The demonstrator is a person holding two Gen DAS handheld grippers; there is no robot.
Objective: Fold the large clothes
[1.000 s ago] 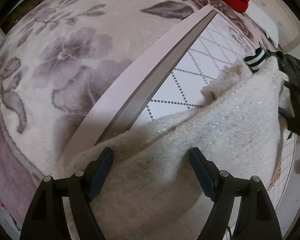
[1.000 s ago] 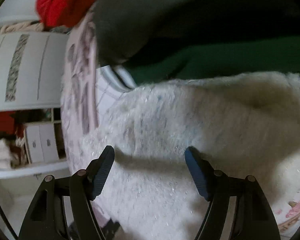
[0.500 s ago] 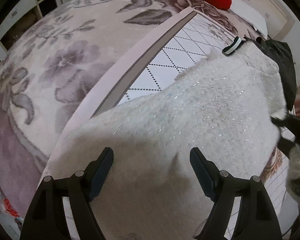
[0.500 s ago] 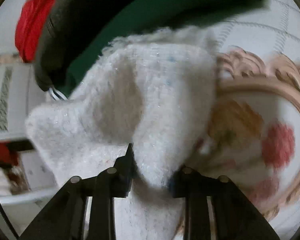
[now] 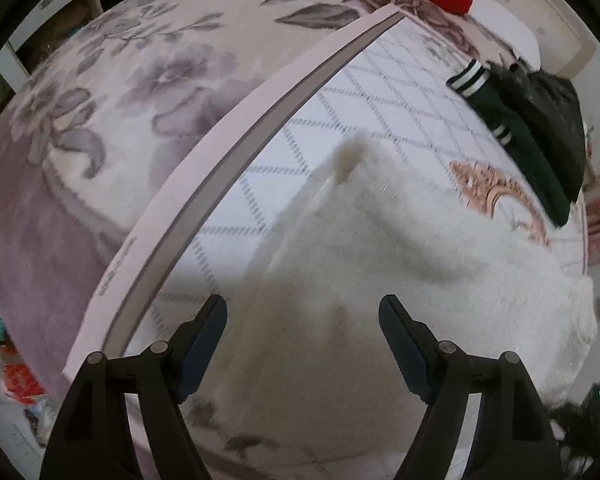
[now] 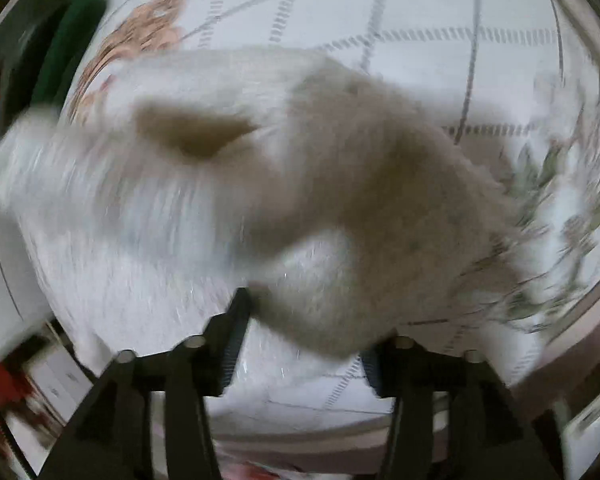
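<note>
White fuzzy sweater (image 5: 400, 272) lies on the quilted bed cover (image 5: 380, 92), one flap bunched between the jaws of the right gripper (image 6: 304, 344), which have just been opening; the blur hides whether the pads press on it. The left gripper (image 5: 302, 344) hovers spread wide above the knit, gripping nothing. If the flap slips out mid-swing, it could land crooked or roll back, and the dark green garment (image 5: 528, 148) nearby could get snagged
</note>
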